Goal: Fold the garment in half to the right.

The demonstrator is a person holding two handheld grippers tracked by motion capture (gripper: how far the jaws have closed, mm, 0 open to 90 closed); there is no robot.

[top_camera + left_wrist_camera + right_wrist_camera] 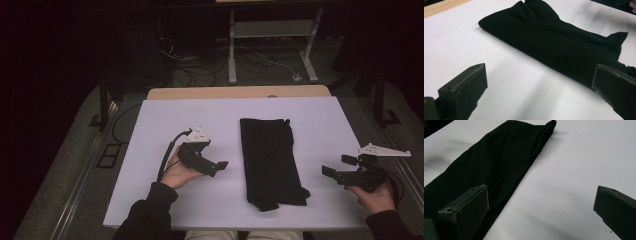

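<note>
Jaws first: in the left gripper view two black jaws stand wide apart, nothing between them, white table (506,82) below. Same in the right gripper view, jaws spread wide, empty.

From the high view, left gripper (220,165) sits at about 7 o'clock of table centre, held in the left hand (177,172), tips pointing toward 3 o'clock. Right gripper (334,170) is at about 4 o'clock, in the right hand (372,197), tips pointing toward 9 o'clock. Both off the cloth, not touching it.

Cloth (270,160): black, folded into a long strip, lying flat mid-table. Long axis runs 12 to 6 o'clock. Far end squared, near end ragged with a corner poking out toward 4 o'clock. Cloth lies between the two grippers: at 3 o'clock from the left one, 9 o'clock from the right one.

Key relation: both grippers face the cloth's long edges side-on, near its lower half. Left gripper is nearer, just beside the left edge; right one is farther from the right edge. In the left gripper view the cloth (554,42) runs across ahead of the jaws, its edge close to the right jaw. In the right gripper view the cloth (491,162) passes behind the left jaw.

Judgement: next move is likely a pinch on a long edge or near-end corners; left hand has the shorter reach.
</note>
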